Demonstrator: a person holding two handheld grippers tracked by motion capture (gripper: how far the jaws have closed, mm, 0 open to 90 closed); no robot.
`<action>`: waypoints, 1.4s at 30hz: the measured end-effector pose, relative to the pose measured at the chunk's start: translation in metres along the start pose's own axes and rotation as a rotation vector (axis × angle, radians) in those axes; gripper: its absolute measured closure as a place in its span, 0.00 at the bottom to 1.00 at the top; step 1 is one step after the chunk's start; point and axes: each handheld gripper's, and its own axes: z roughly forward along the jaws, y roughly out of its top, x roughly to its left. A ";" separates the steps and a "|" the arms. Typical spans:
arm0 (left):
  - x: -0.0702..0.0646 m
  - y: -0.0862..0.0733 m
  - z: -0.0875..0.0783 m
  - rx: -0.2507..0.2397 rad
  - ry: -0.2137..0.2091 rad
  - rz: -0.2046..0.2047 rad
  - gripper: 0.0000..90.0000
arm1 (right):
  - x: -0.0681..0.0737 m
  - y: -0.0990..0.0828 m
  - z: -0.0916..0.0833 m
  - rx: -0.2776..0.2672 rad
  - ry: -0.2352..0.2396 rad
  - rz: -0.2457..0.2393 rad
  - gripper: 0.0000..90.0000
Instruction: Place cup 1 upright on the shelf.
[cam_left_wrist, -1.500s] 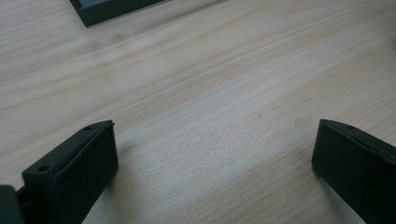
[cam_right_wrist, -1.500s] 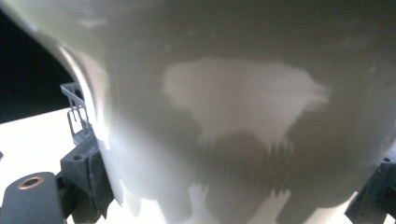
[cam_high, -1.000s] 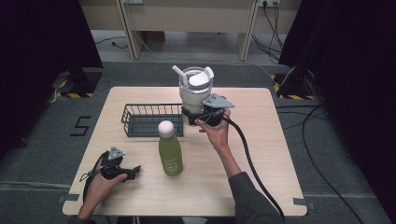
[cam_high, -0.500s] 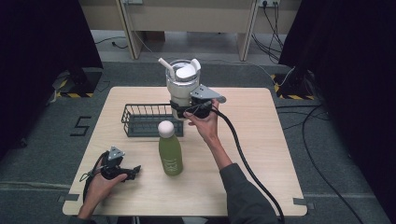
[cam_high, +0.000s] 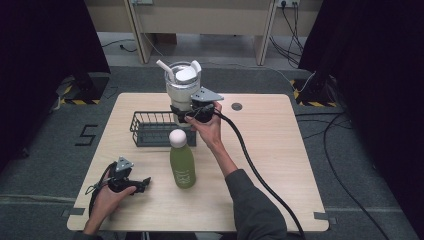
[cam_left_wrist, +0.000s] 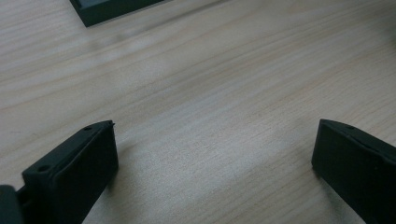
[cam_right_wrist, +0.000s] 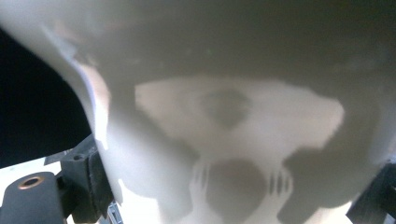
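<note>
White tumbler (cam_high: 182, 86) held off the table, above the far end of the wire basket (cam_high: 156, 128), near the table's far edge. The right gripper (cam_high: 192, 111) clamps its lower body from the near side; in the right gripper view the pale wall of the tumbler (cam_right_wrist: 233, 93) sits hard up against the lens, with a black jaw at each lower corner pressing on it. Long axis upright, mouth up; a straw (cam_high: 165, 69) leans out toward the far left and a handle (cam_high: 197, 66) curves at the far right of the rim. Body smooth, glossy, cylindrical, tapering toward the base; lid paler, round.

Basket: black wire, rectangular, lying flat on the table (cam_high: 300, 165) (light wood grain, matte). Just near of it a green bottle (cam_high: 182, 161) stands upright, rounded white cap, smooth sides, apart from the tumbler.

Left gripper (cam_high: 142, 182) rests low at the near left corner of the table, well apart from the tumbler. Its jaws stand wide apart in the left gripper view, bare wood between them, a dark corner of the basket (cam_left_wrist: 112, 8) at the top edge
</note>
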 end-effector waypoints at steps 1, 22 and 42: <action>0.000 0.000 0.000 0.000 0.000 0.000 0.00 | 0.000 0.000 0.001 0.000 0.002 -0.002 0.12; 0.000 0.000 0.000 0.000 0.000 0.001 0.00 | 0.003 -0.010 0.018 0.015 0.006 0.015 0.12; 0.000 0.000 0.000 0.000 0.000 0.000 0.00 | 0.006 -0.024 0.029 0.035 0.013 0.019 0.12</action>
